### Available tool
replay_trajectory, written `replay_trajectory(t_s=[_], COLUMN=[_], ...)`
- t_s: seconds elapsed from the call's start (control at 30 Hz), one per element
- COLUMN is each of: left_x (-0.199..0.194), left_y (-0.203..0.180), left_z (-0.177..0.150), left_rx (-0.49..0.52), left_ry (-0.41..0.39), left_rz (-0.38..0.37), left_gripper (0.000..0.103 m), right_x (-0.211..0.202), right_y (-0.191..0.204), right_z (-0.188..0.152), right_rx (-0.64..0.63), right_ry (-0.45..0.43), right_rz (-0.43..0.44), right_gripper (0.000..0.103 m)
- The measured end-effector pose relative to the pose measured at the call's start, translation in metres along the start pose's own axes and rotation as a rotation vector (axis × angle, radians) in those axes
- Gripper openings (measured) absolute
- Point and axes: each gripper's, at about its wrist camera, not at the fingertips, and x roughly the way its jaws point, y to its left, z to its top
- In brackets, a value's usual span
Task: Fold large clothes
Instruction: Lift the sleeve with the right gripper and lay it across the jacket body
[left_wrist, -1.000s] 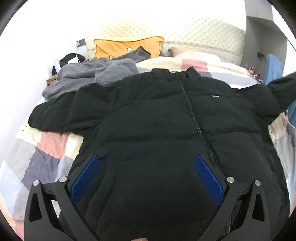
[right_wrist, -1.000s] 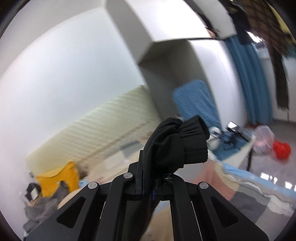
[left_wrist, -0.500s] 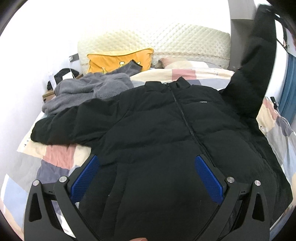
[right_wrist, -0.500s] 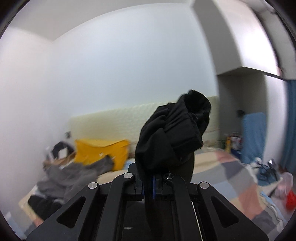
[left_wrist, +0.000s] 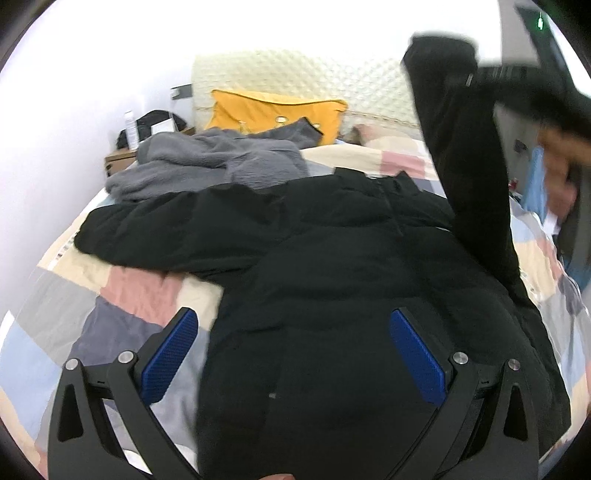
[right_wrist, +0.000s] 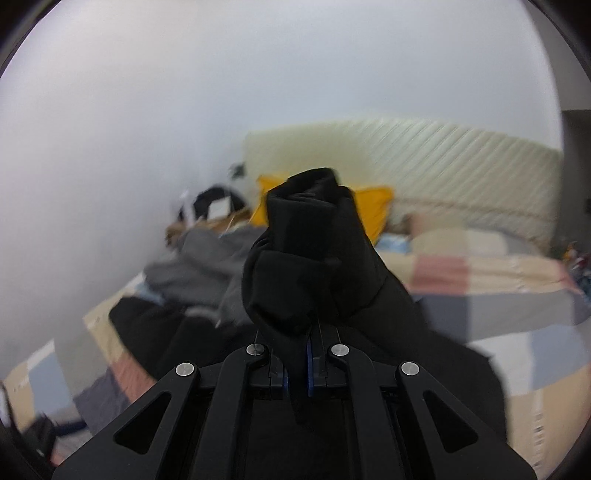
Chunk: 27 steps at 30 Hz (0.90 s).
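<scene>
A black puffer jacket (left_wrist: 351, 266) lies front up and zipped on the patchwork bed, collar toward the headboard. Its left sleeve (left_wrist: 155, 229) stretches flat to the left. The right sleeve (left_wrist: 465, 147) is lifted steeply into the air, and its cuff (right_wrist: 314, 236) is bunched between the jaws of my right gripper (right_wrist: 308, 354), which is shut on it. That gripper (left_wrist: 480, 79) shows blurred at the upper right of the left wrist view. My left gripper (left_wrist: 291, 350) hovers open above the jacket's lower front and holds nothing.
A grey fleece garment (left_wrist: 214, 162) is heaped at the far left of the bed (left_wrist: 122, 295), with a yellow pillow (left_wrist: 269, 110) against the quilted cream headboard (left_wrist: 295, 74). A nightstand (left_wrist: 122, 160) with dark items stands at the left. A person's hand (left_wrist: 557, 162) is at the right edge.
The right gripper swung the sleeve cuff up off the bed and leftward over the jacket; its view turned from the wardrobe to the headboard. The left gripper shifted left, staying open.
</scene>
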Motion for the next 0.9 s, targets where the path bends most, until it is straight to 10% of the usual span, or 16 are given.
replay_trajectory(t_s=[0.43,0.8,0.9], left_x=[0.028,0.054,0.057], left_y=[0.05,0.041,0.038], left_z=[0.0,-0.007,-0.01], left_rx=[-0.094,-0.073,-0.063], left_ry=[0.048,0.117,0.124], left_rz=[0.041,0.013,0.018], left_gripper=[0.103,0.103,0.103], right_x=[0.124,0.158,0.15], right_y=[0.058,0.056,0.059], right_z=[-0.113,-0.146,-0.142], right_rx=[0.011,0.035,0.019], right_ry=[0.221,0.376,0.367], right_rz=[0.063,0.058,0.063], right_gripper=[0.006,0.007,0.021])
